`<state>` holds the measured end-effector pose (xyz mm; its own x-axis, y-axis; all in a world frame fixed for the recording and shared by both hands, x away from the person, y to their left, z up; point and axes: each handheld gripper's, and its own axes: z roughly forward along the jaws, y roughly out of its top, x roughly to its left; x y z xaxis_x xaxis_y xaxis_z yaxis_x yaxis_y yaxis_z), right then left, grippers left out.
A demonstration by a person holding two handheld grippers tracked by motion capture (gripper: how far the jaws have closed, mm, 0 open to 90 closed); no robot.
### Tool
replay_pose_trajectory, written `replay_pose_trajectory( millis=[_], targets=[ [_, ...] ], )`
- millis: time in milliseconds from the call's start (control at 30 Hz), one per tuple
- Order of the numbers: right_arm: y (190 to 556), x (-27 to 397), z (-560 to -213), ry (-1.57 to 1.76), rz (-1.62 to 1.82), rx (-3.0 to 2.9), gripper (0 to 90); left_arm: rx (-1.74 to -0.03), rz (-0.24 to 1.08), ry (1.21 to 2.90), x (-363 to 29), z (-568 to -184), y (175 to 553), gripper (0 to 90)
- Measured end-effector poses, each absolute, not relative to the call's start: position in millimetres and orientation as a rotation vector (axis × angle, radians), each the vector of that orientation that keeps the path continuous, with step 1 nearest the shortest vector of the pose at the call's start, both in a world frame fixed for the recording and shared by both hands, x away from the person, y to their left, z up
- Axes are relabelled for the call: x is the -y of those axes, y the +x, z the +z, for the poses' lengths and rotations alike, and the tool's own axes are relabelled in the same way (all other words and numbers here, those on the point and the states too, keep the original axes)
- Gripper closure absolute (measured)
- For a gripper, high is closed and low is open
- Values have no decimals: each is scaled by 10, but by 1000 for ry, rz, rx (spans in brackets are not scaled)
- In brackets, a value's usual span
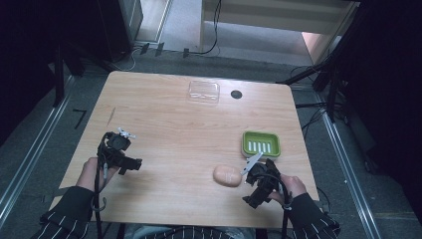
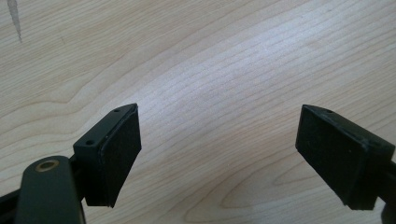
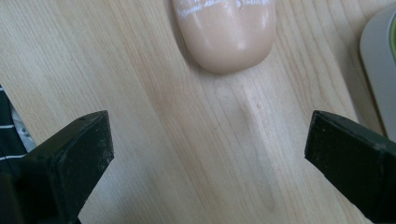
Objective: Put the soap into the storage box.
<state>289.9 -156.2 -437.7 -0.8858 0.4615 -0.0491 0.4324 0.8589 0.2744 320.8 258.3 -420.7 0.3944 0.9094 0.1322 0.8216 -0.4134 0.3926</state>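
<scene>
The peach-coloured soap bar [image 1: 228, 175] is seen lying on the wooden table [image 1: 174, 134] near the front edge, just beside the right gripper [image 1: 254, 174] and apart from its jaws. In the right gripper view the rounded end of the bar [image 3: 224, 35] is shown ahead of the two black jaws, which are spread wide with only bare wood between them; nothing is pinched. A smear of white marks on the bar's top, not made out from above, is picked up by this view, and a grey-green rim [image 3: 380, 70] is caught at its right edge.

Farther to the left, the left gripper [image 1: 130, 162] is held over bare table, well apart from the bar. In the left gripper view its jaws are likewise seen spread, with wood grain alone between the pads [image 2: 122, 154].

Just behind the right gripper a green soap dish [image 1: 261, 144] is set, with a pale slotted insert inside; no soap is held in it. Farther back, near the far edge, a clear plastic lid or tray [image 1: 204, 91] is laid flat, and whether anything is in it cannot be told. Beside it a small dark round spot [image 1: 236, 94] is seen in the tabletop
</scene>
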Motion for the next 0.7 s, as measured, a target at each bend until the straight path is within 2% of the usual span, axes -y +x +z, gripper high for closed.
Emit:
replay_pose_trajectory(
  millis=[700],
  targets=[
    [2998, 1389, -4283, 727, 458, -2874, 14, -1522, 483, 2391, -2573, -4212, 3213, 148]
  ],
)
